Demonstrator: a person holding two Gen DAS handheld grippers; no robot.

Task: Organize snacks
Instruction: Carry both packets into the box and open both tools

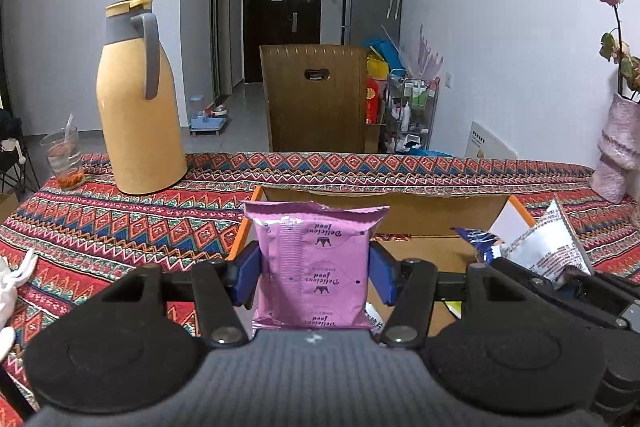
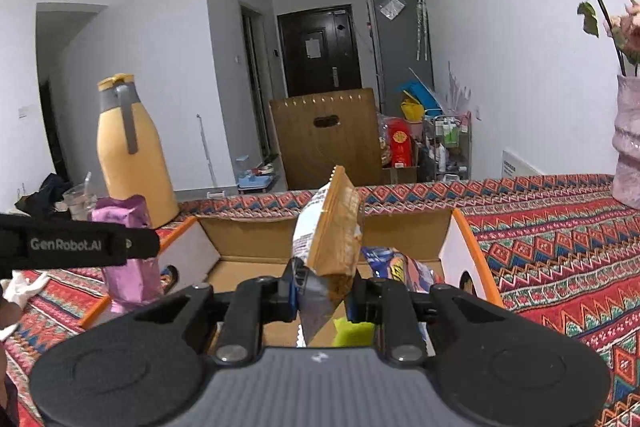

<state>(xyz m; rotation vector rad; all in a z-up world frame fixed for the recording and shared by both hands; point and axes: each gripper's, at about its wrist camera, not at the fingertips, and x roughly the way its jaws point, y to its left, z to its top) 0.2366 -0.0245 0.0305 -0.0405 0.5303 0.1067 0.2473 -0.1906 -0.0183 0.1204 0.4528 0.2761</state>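
— Left gripper?
— Pinching pink pack, upright over box edge.
— Right gripper?
— Clamped on tan pack, tilted above box, blue pack inside.

Your left wrist camera sat low behind the left gripper, looking forward along its fingers across the patterned tablecloth toward the far door. The open cardboard box lay close below and ahead.

Your right wrist camera sat behind the right gripper, slightly higher and further right, facing the same way; the left gripper's side crossed its left edge.

Both views shared the box, the yellow thermos, the wooden chair back, the door and the pink vase.
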